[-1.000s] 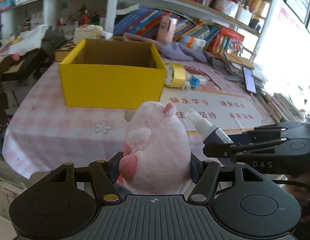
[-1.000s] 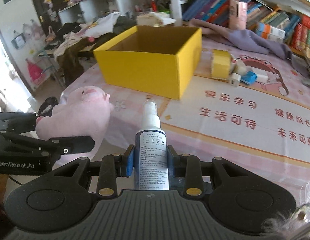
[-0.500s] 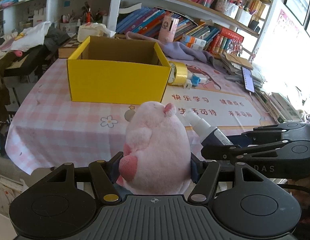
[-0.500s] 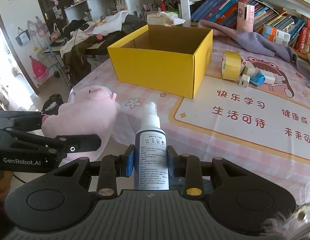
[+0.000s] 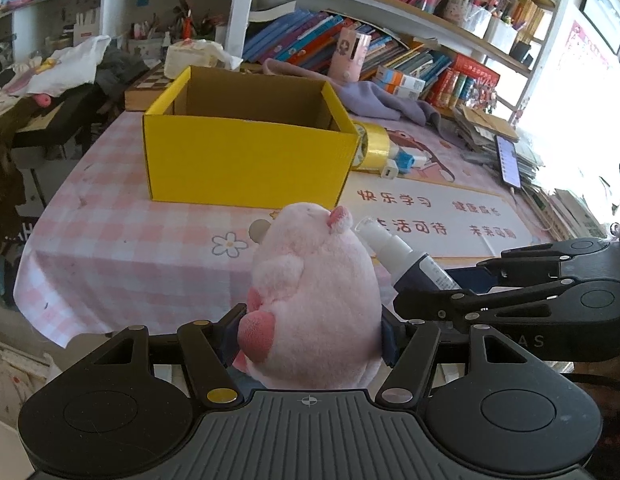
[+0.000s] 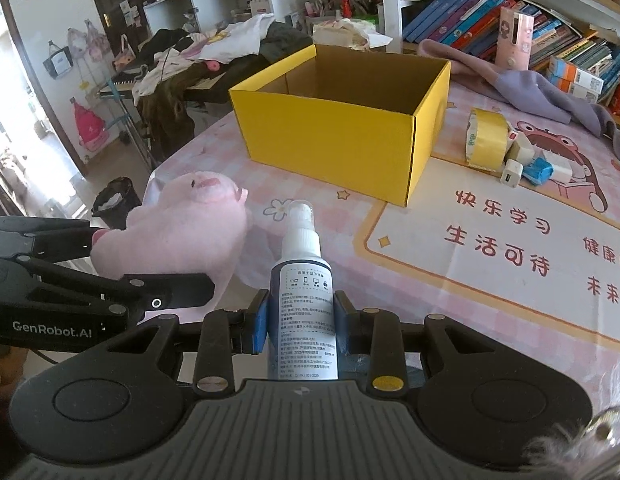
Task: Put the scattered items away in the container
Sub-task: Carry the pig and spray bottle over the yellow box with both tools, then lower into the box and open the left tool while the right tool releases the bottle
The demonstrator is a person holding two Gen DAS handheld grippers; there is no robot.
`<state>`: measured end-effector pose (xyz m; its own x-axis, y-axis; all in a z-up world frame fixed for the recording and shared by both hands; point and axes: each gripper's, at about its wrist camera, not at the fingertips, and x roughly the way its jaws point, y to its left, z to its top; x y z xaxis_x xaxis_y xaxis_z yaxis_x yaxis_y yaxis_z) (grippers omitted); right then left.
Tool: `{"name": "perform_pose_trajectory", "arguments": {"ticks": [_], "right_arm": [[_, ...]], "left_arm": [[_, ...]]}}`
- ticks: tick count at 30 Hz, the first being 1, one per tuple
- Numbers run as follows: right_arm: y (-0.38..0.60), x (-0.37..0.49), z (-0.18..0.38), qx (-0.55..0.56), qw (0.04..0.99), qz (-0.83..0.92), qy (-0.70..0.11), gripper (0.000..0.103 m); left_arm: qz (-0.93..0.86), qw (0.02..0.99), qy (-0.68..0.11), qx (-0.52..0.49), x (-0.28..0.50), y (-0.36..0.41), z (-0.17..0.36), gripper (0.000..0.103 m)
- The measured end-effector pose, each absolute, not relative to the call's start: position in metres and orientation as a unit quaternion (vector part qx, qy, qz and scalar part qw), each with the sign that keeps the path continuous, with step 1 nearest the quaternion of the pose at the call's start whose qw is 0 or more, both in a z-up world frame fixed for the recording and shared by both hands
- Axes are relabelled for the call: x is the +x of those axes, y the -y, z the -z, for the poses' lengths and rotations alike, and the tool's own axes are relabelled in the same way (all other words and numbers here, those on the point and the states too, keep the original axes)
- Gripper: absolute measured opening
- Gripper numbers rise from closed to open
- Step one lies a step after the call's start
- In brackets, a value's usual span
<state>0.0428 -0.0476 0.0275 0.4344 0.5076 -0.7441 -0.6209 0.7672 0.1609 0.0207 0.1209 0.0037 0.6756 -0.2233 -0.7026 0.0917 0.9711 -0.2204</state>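
Observation:
My left gripper (image 5: 310, 340) is shut on a pink plush pig (image 5: 313, 300) and holds it above the table's near edge. My right gripper (image 6: 300, 318) is shut on a spray bottle (image 6: 302, 304) with a white nozzle and dark blue body. The bottle also shows in the left wrist view (image 5: 405, 256), just right of the pig. The pig shows in the right wrist view (image 6: 178, 236) at the left. The open yellow cardboard box (image 5: 246, 160) stands ahead on the table and looks empty (image 6: 341, 136).
A yellow tape roll (image 6: 485, 140), a white charger (image 6: 511, 173) and small blue and white items (image 6: 543, 168) lie right of the box. A purple cloth (image 6: 541, 92), books and a phone (image 5: 508, 159) lie further back. The pink tablecloth (image 5: 122, 240) hangs over the near-left edge.
Both grippers have risen and pulled back from the box with their items held. The box looks smaller and its inside shows more.

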Motion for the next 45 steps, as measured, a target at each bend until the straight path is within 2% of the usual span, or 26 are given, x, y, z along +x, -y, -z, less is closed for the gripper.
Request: {"name": "perform_pose_trajectory", "arguments": {"ticks": [8, 18, 23, 27, 32, 40, 45], "right_arm": [[0.036, 0.083, -0.027, -0.070, 0.844, -0.345, -0.404, 0.031], [0.016, 0.165, -0.070, -0.051, 0.869, -0.358, -0.337, 0.031], [-0.003, 0.220, -0.084, -0.048, 0.877, -0.358, -0.318, 0.031], [-0.021, 0.262, -0.075, -0.061, 0.880, -0.347, -0.318, 0.031], [-0.045, 0.305, -0.034, -0.122, 0.868, -0.331, -0.349, 0.031], [-0.072, 0.318, 0.008, -0.268, 0.838, -0.330, -0.341, 0.031], [-0.080, 0.317, 0.016, -0.320, 0.833, -0.310, -0.328, 0.031]], "left_arm": [[0.076, 0.921, -0.376, -0.062, 0.056, -0.127, -0.013, 0.064], [0.087, 0.944, -0.317, -0.018, 0.138, -0.134, -0.062, 0.065], [0.081, 0.946, -0.313, -0.025, 0.186, -0.149, -0.070, 0.065], [0.068, 0.942, -0.330, 0.000, 0.228, -0.155, -0.058, 0.065], [0.060, 0.924, -0.374, 0.057, 0.273, -0.154, -0.021, 0.065], [0.063, 0.898, -0.425, 0.098, 0.310, -0.158, 0.014, 0.066], [0.059, 0.894, -0.425, 0.129, 0.315, -0.154, 0.020, 0.069]]}}
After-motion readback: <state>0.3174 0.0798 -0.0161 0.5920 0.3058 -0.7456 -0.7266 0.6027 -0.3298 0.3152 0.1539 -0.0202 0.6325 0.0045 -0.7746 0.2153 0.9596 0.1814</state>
